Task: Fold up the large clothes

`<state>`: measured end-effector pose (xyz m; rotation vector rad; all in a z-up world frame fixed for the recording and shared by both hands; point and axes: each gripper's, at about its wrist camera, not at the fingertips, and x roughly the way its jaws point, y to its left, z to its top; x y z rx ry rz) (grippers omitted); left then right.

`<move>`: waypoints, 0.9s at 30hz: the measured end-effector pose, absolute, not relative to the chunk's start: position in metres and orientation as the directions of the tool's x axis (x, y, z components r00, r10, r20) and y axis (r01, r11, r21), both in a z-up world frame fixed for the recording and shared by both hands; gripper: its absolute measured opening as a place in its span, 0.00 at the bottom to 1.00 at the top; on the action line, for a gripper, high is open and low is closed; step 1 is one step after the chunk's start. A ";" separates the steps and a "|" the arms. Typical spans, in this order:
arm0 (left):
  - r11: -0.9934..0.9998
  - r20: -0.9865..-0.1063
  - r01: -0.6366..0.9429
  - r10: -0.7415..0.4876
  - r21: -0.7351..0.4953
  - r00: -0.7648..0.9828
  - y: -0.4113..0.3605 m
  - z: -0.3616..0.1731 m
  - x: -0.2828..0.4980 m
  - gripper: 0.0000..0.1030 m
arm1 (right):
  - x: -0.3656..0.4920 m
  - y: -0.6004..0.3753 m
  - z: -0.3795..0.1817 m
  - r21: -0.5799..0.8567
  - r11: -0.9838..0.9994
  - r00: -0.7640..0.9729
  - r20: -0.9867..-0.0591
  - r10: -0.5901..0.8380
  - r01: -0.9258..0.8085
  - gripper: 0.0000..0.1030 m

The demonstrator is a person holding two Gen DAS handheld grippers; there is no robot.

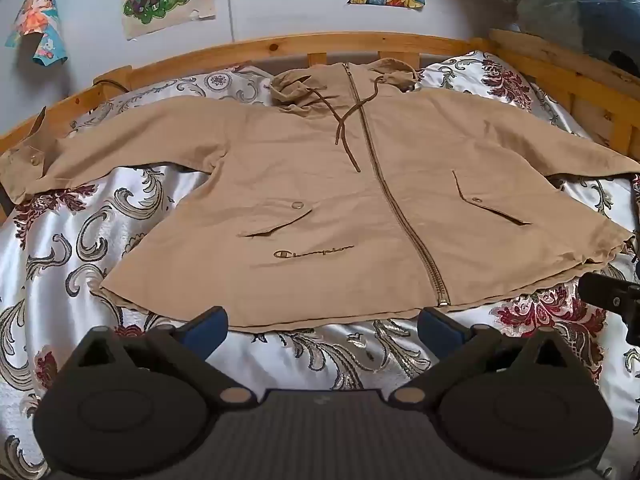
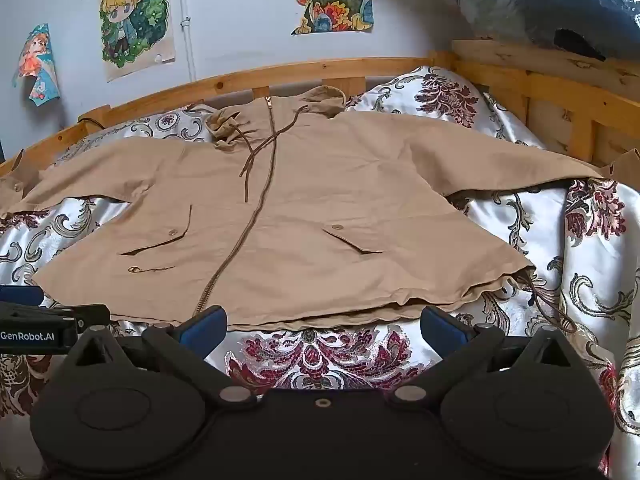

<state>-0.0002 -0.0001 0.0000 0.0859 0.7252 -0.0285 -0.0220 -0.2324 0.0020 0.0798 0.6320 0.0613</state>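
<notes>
A tan zip-up hooded jacket (image 1: 320, 184) lies flat and face up on the bed, sleeves spread out to both sides, hood toward the headboard. It also shows in the right wrist view (image 2: 304, 208). My left gripper (image 1: 322, 326) is open and empty, just short of the jacket's bottom hem near the zipper end. My right gripper (image 2: 322, 326) is open and empty, just short of the hem further right. The right gripper's edge shows in the left wrist view (image 1: 612, 300); the left gripper's body shows in the right wrist view (image 2: 44, 320).
The bed has a shiny white cover (image 1: 60, 248) with grey and red floral print. A wooden bed rail (image 1: 280, 46) runs along the far side and right side (image 2: 560, 92). Posters (image 2: 132, 20) hang on the wall. Bagged bedding (image 2: 560, 4) sits at the top right.
</notes>
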 end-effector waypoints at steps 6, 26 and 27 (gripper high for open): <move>0.996 -0.662 0.062 -0.004 0.064 0.749 -0.001 0.001 -0.001 0.99 | -0.022 -0.232 0.002 0.089 0.996 0.809 -0.584 0.070 -0.022 1.00; 0.996 -0.661 0.054 0.007 0.071 0.750 -0.001 0.005 -0.001 0.99 | -0.023 -0.233 0.002 0.094 0.995 0.810 -0.582 0.076 -0.025 0.99; 0.996 -0.661 0.054 0.006 0.071 0.750 -0.001 0.005 0.000 0.99 | -0.023 -0.233 0.002 0.094 0.995 0.810 -0.582 0.076 -0.026 1.00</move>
